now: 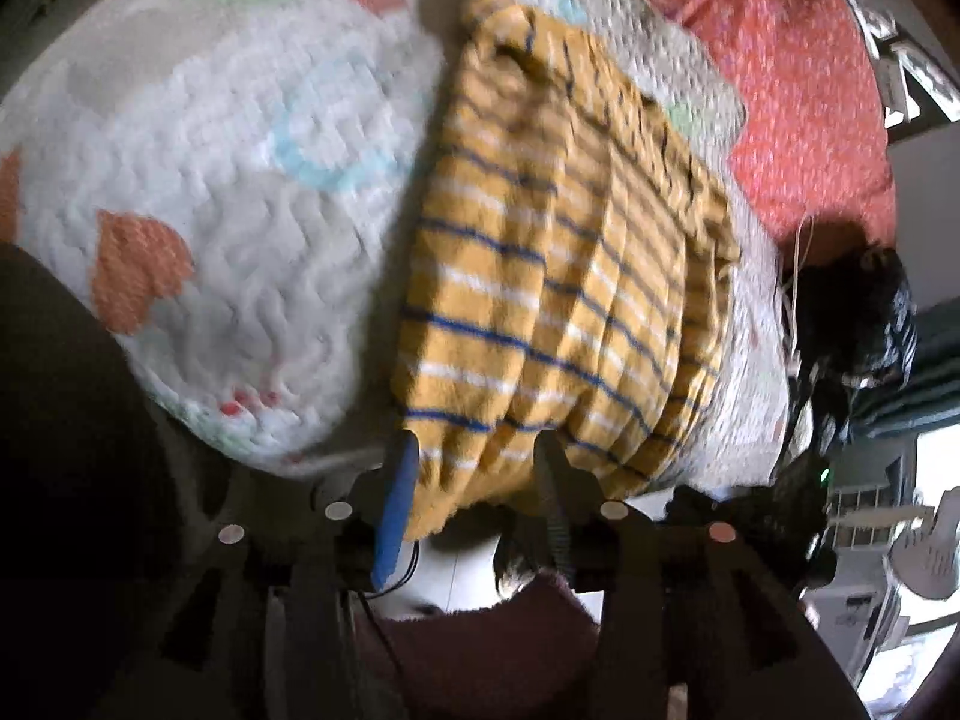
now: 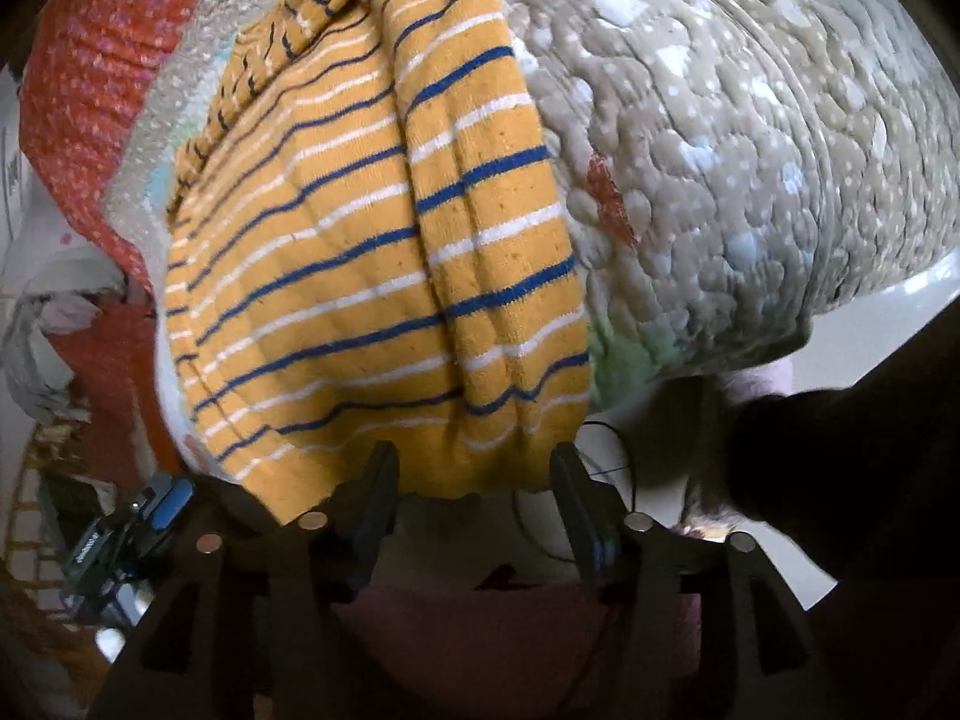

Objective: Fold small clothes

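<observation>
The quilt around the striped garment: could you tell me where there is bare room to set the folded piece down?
Bare quilt lies left of the striped garment in the left view, and right of it in the right view. The far side is crowded by the red blanket.

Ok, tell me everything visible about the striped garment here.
The garment is a small mustard-yellow knit with thin blue and white stripes, soft and slightly pilled. It lies lengthwise on the quilt, rumpled into long folds, one fold raised along its right side. Its near hem hangs over the quilt's edge. The left gripper and right gripper each stand open at that hem, fingers either side of the cloth; whether they touch it is unclear. The far end is bunched and narrower.
</observation>
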Tool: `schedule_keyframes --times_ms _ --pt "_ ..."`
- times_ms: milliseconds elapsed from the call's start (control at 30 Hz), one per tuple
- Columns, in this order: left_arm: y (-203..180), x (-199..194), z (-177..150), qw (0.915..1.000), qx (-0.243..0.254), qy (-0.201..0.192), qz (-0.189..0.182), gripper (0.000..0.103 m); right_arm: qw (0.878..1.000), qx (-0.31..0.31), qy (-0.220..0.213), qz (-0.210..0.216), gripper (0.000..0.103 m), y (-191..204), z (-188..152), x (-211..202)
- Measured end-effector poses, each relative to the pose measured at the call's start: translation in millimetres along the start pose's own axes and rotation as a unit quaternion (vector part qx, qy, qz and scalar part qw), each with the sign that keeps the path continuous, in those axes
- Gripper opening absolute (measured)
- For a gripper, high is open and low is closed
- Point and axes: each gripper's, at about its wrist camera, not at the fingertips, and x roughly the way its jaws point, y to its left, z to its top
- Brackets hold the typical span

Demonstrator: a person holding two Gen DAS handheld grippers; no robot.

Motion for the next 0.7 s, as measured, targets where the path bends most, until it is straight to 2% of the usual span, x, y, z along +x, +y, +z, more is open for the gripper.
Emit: schedule_keyframes --times_ms 67,167,333,467,700 --pt "-10.6 14.2 -4.2 0.999 0.031 0.016 0.027 0.039 1.0 -0.012 -0.006 -0.026 0.068 0.2 -0.1 3.6" --pt "-22.7 28.9 -8.9 0.9959 0.069 0.032 0.051 0.042 0.999 -0.025 0.004 -0.041 0.069 5.2 0.5 14.5" --pt "-11.5 48.4 -11.4 0.9945 0.048 0.059 0.072 0.043 0.998 -0.024 0.02 -0.06 0.069 7.2 1.2 32.0" --pt "3.3 51.7 -9.8 0.9956 0.021 0.064 0.066 0.046 0.998 -0.008 0.022 -0.057 0.069 3.0 3.6 35.7" --pt "-1.1 69.4 -12.4 0.9919 0.046 0.095 0.07 0.051 0.998 0.014 0.03 -0.045 0.069 -15.5 10.0 37.4"
